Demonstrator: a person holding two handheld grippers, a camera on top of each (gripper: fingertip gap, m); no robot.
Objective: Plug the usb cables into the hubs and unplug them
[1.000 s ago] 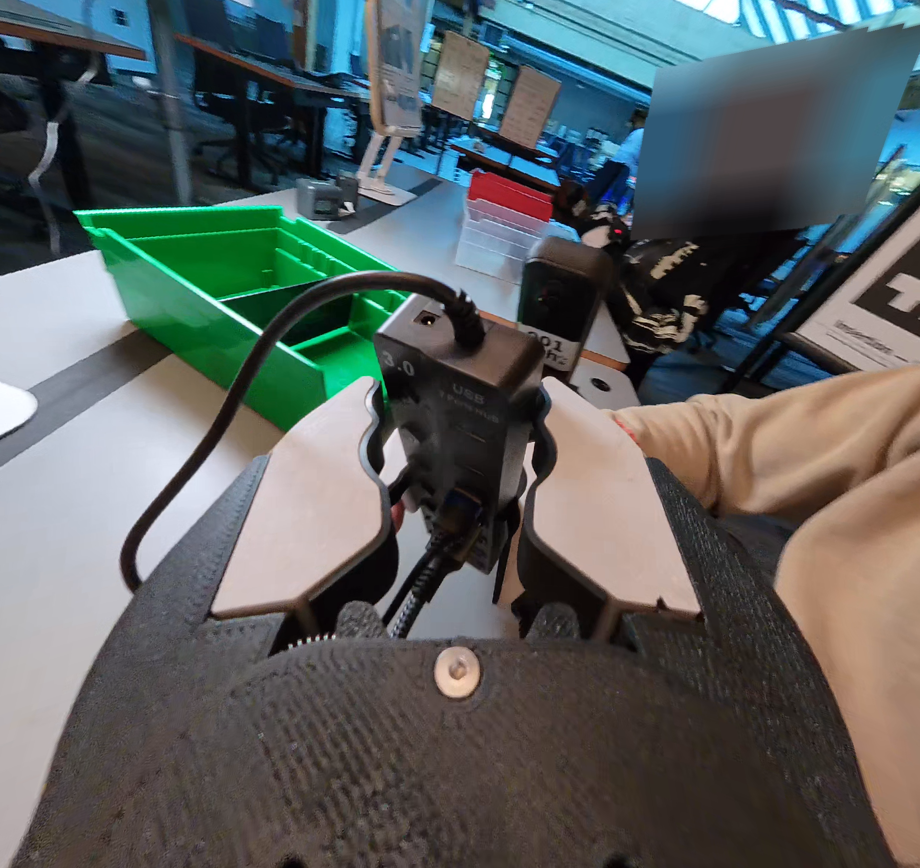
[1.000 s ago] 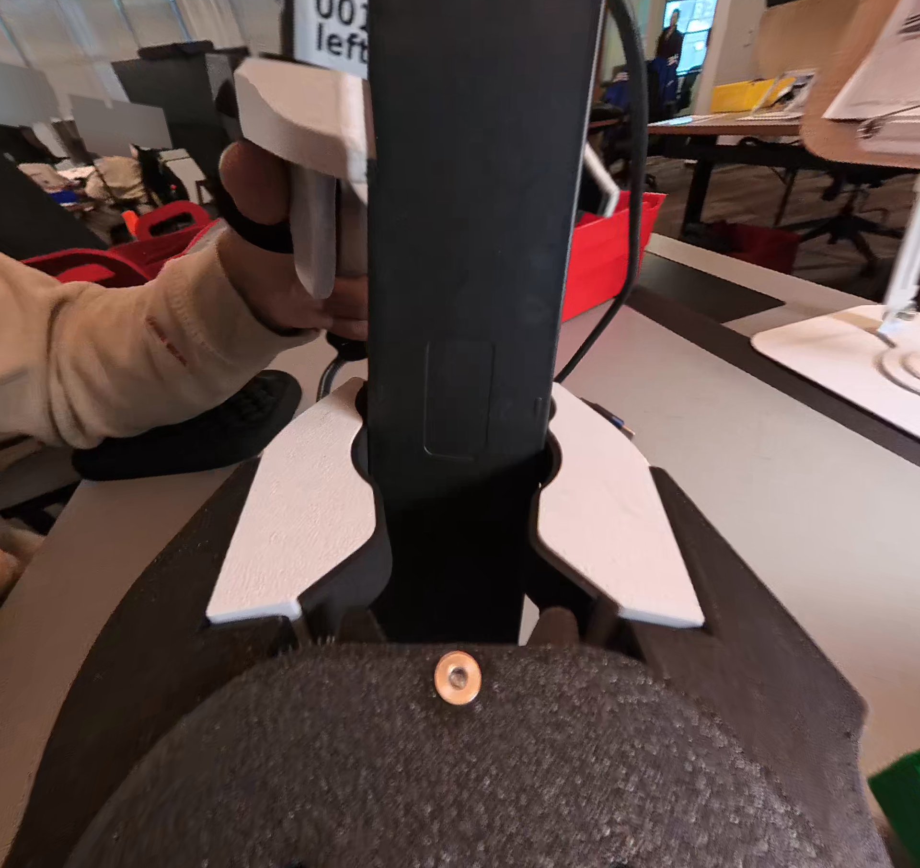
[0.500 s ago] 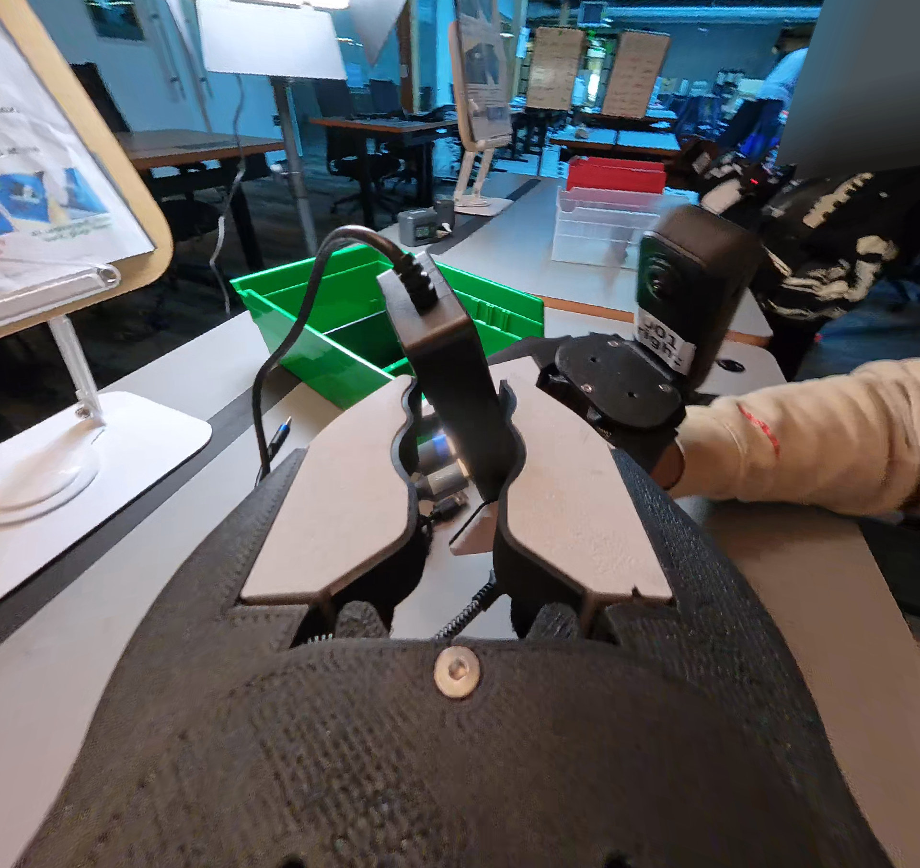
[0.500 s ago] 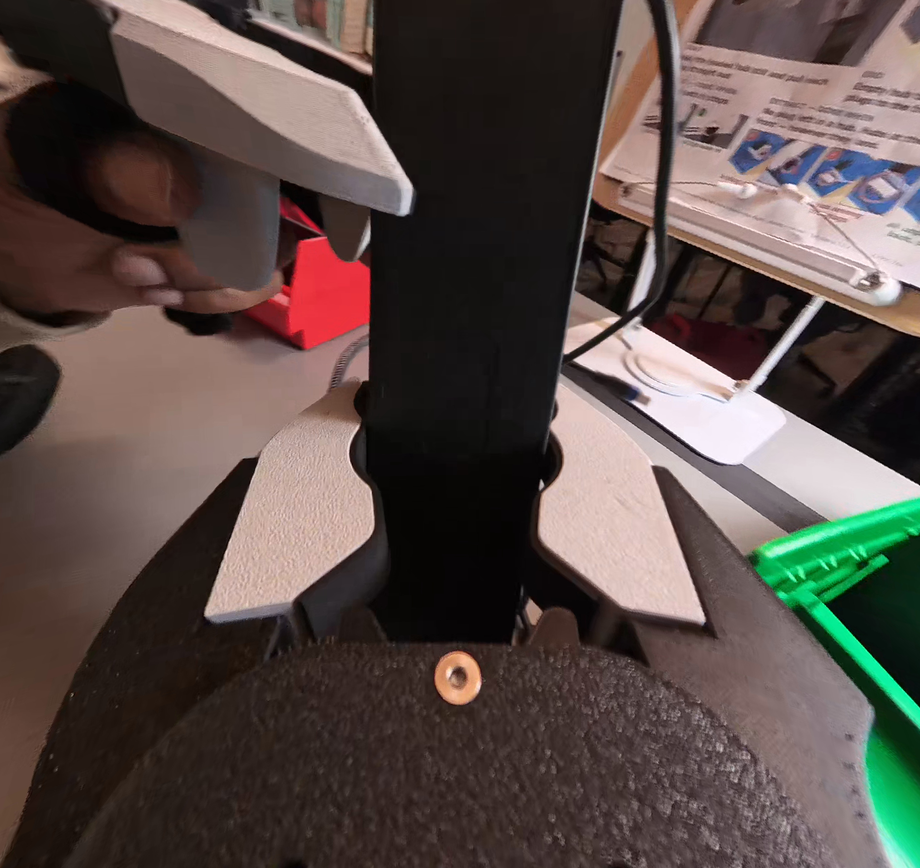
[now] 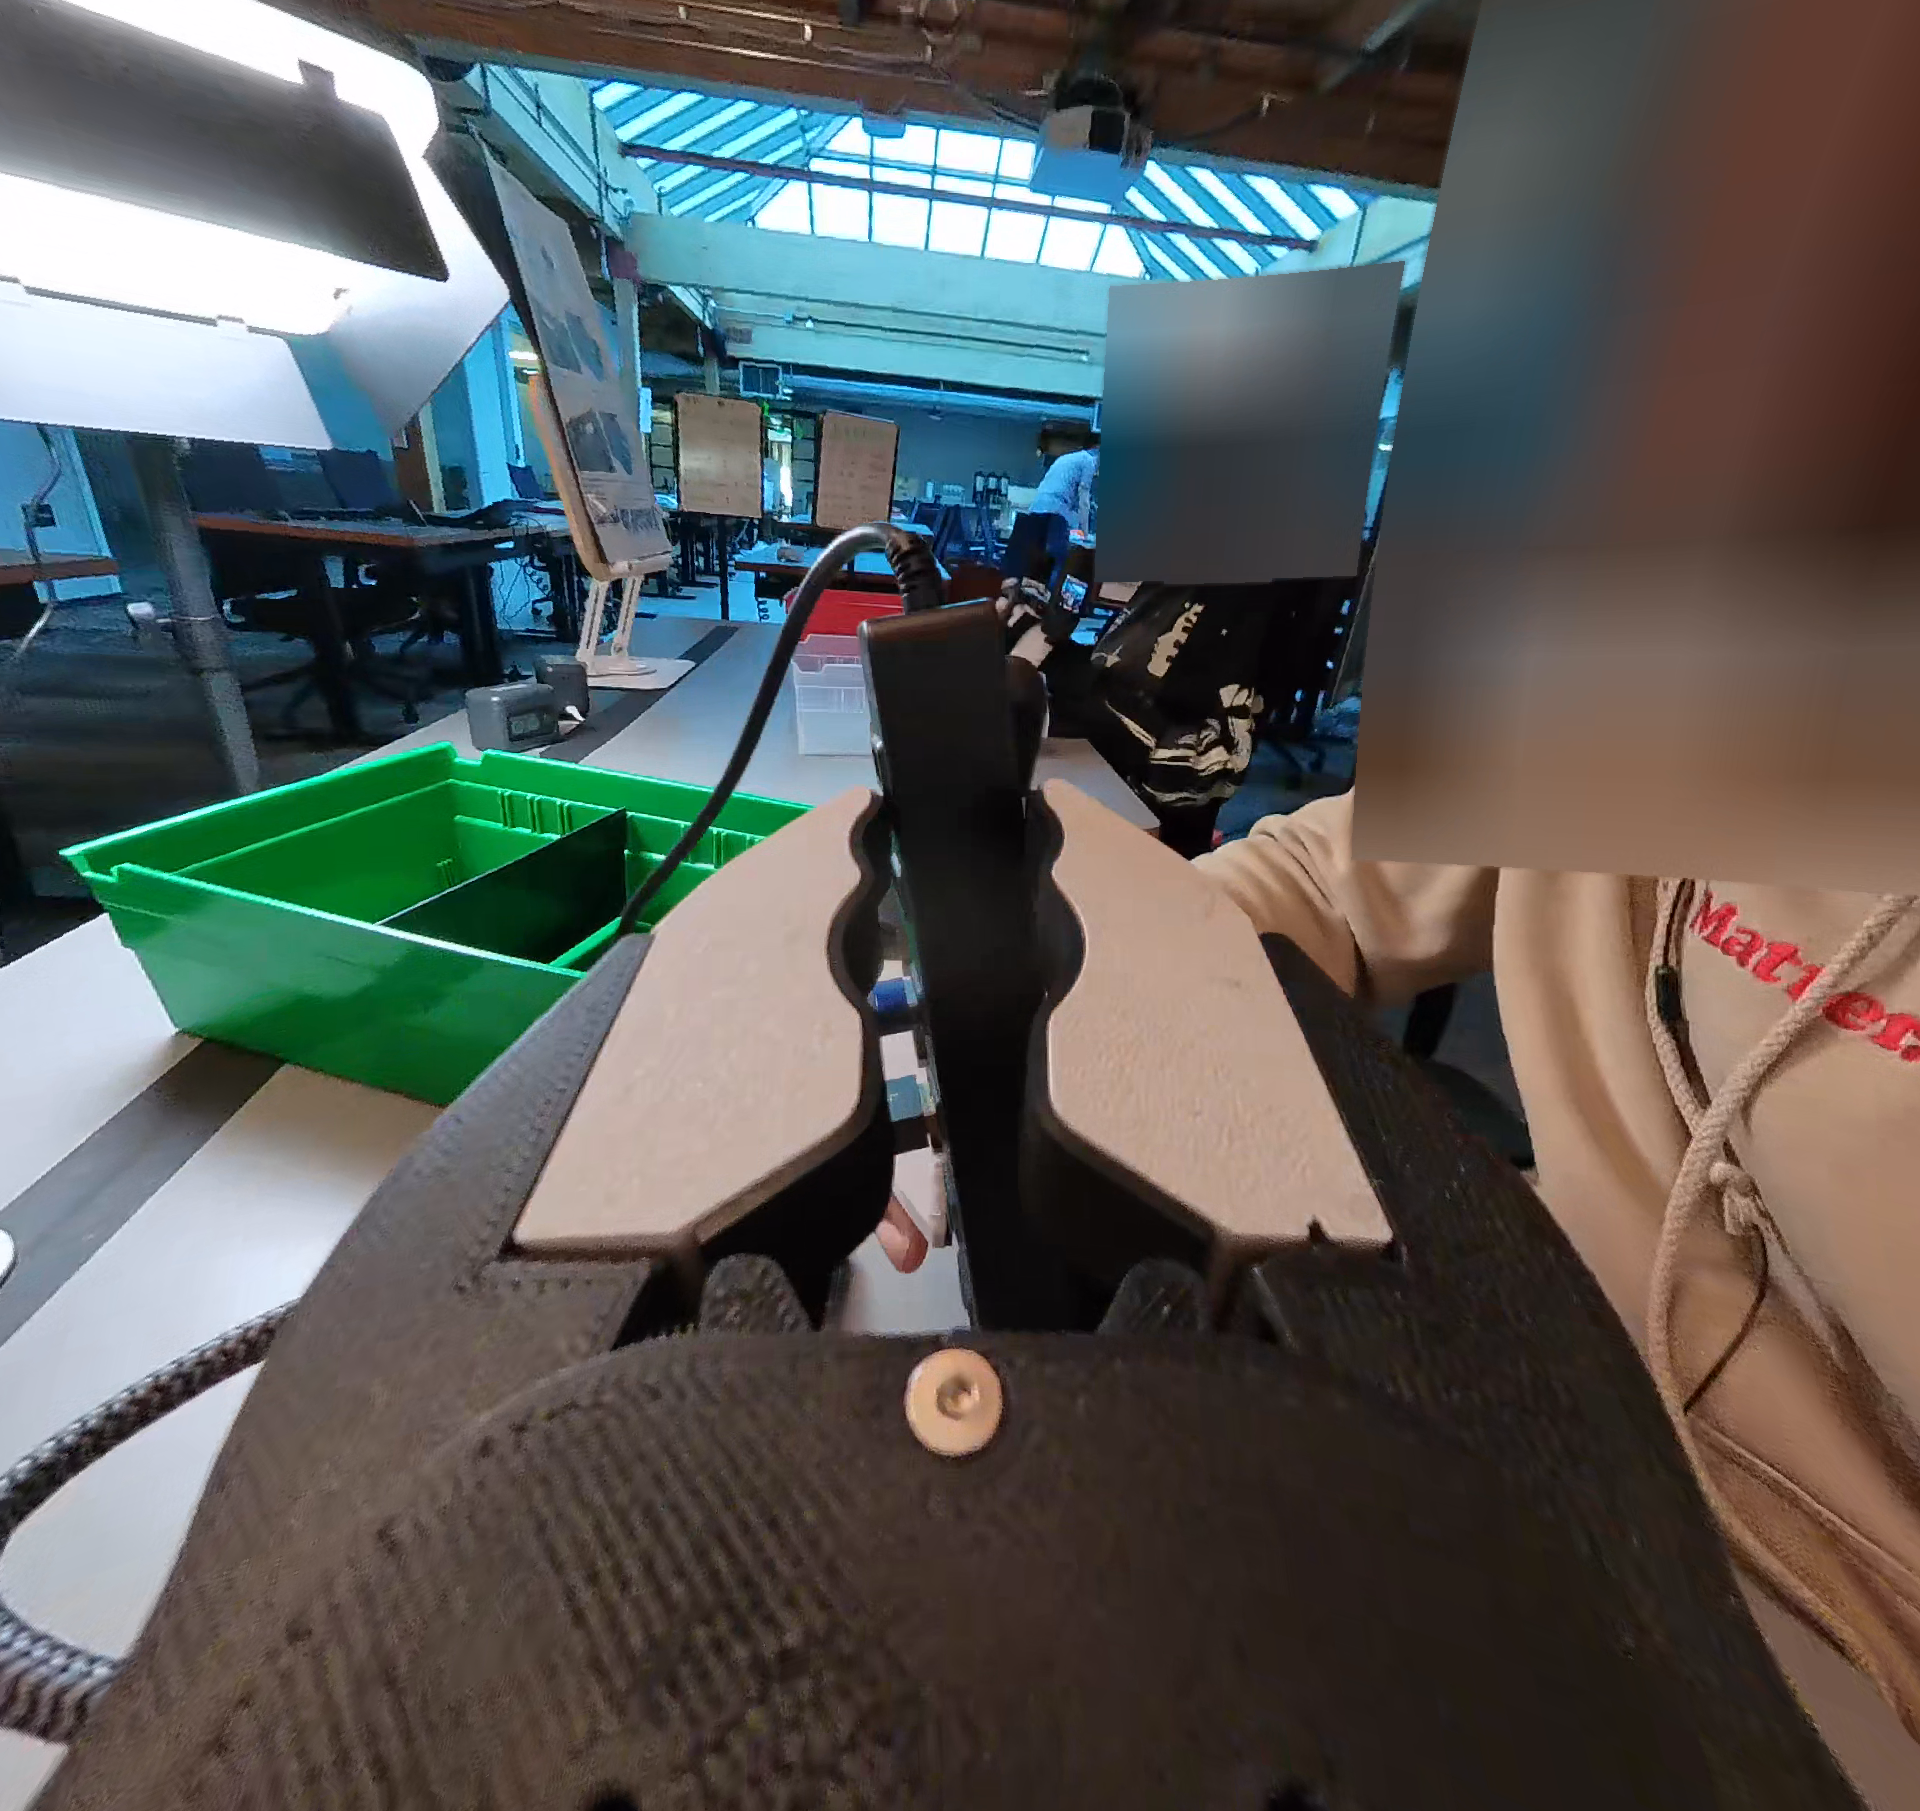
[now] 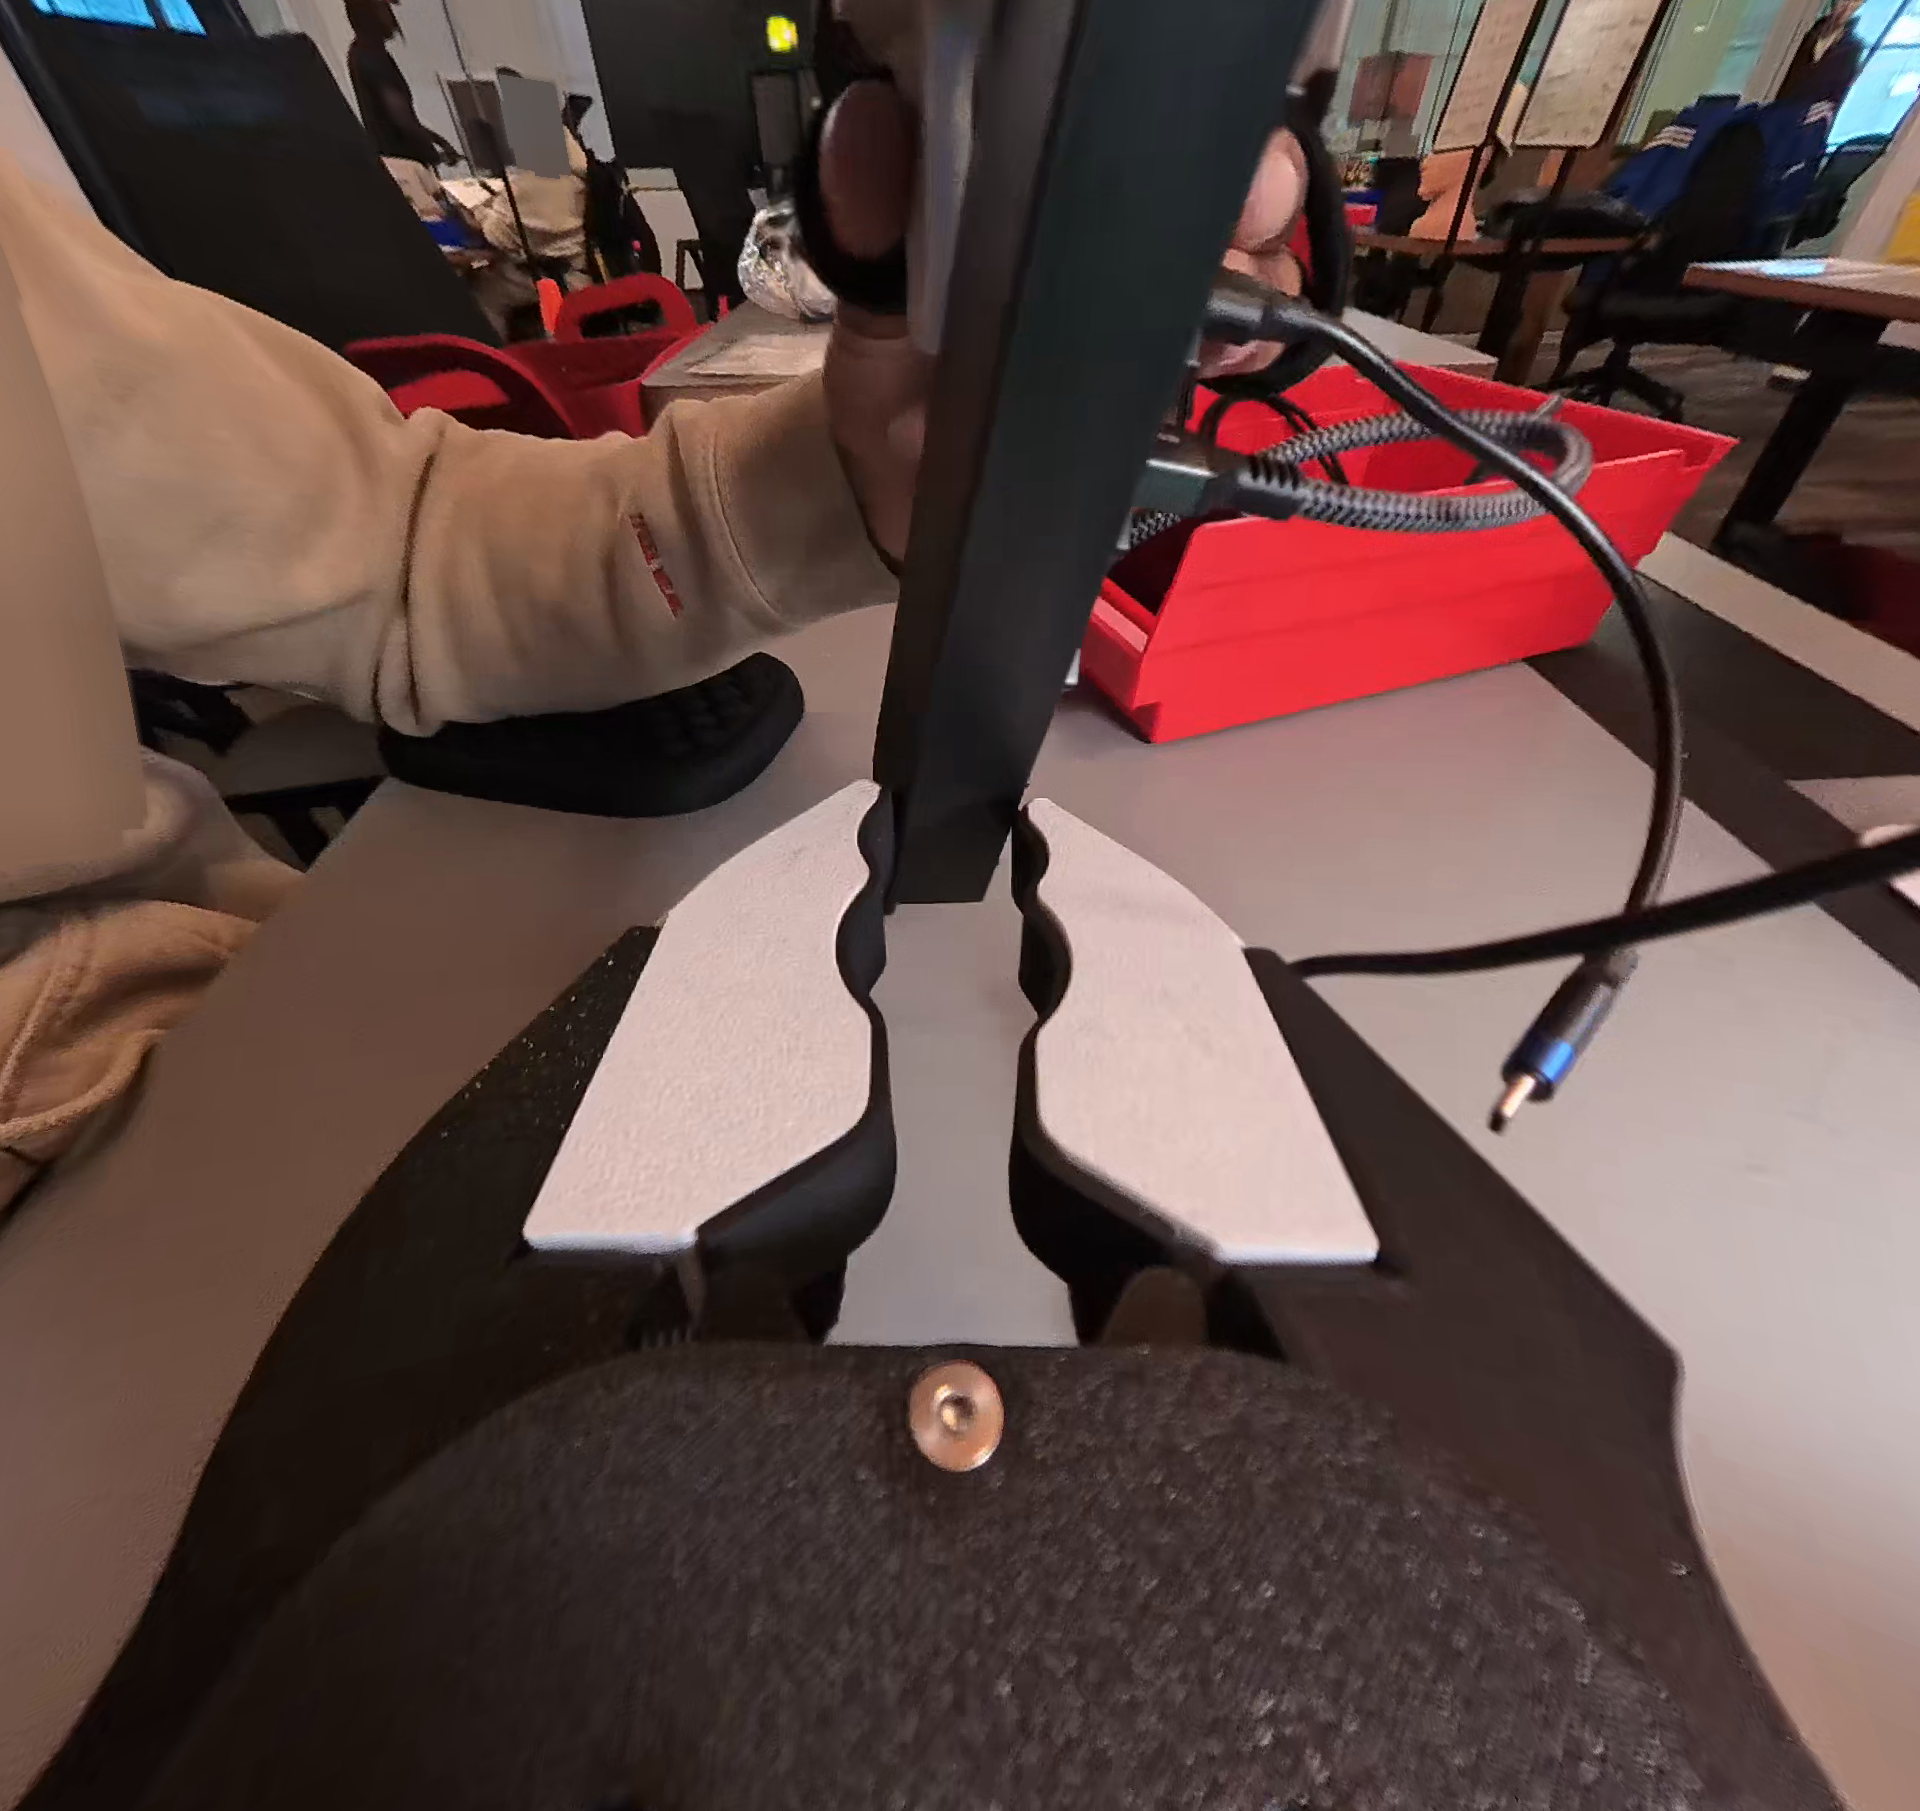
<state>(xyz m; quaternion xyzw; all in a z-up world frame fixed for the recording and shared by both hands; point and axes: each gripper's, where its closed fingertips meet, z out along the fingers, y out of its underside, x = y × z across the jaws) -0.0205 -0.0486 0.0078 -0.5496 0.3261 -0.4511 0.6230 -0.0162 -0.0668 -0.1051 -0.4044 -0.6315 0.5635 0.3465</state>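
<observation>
A black USB hub (image 5: 961, 826) stands upright and edge-on between the fingers of my left gripper (image 5: 956, 816), which is shut on it. Its own black cord (image 5: 748, 722) leaves the top and drops left toward the green bin. Plugs (image 5: 894, 1003) sit in its left face. In the right wrist view the hub (image 6: 1049, 411) rises from my right gripper (image 6: 951, 847), whose tips are closed on its lower end. A braided cable (image 6: 1403, 494) and a smooth black cable (image 6: 1652, 701) are plugged into its side. The smooth cable's blue-collared free plug (image 6: 1558, 1044) hangs above the table.
A green bin (image 5: 312, 951) with a black divider stands left on the grey table (image 5: 83, 1034). A red bin (image 6: 1351, 618) sits behind the hub. A person's beige sleeve (image 6: 416, 535) and hand hold the left gripper. A braided cable (image 5: 94, 1398) loops at lower left.
My right gripper has slid back from deep around the hub's wide back to its tips on the hub's thin lower end. Both views have swung; the plugged cables now show.
</observation>
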